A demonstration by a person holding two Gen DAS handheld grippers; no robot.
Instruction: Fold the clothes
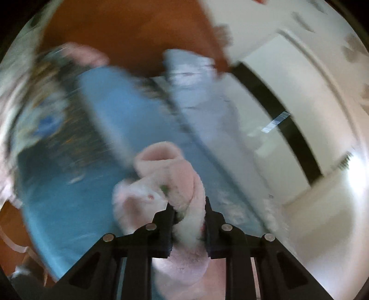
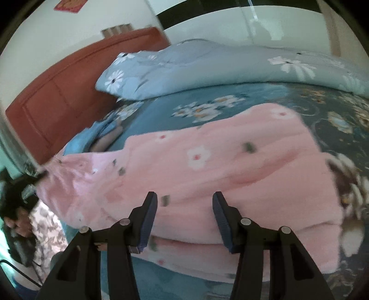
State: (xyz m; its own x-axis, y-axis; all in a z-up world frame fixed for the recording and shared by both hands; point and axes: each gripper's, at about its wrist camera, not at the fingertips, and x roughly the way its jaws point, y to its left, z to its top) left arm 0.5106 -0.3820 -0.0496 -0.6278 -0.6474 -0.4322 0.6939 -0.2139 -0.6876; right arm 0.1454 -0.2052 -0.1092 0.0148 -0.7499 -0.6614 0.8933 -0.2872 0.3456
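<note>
Beyond my right fingers spreads the teal bedsheet [image 2: 159, 108], printed with white and orange flowers. Farther ahead of them, along the far side of the bed, lies a pale blue quilt [image 2: 207, 67] with white daisies, bunched into a long roll. Off to the left of my right fingers rises the reddish-brown wooden headboard [image 2: 57, 92], and above it a white wall [image 2: 46, 41] with a small red paper [image 2: 66, 5] stuck high up. Ahead of my left fingers everything blurs: the bedsheet [image 1: 64, 207] runs away to the left, the quilt [image 1: 198, 92] lies straight ahead, the headboard [image 1: 126, 30] beyond it.
</note>
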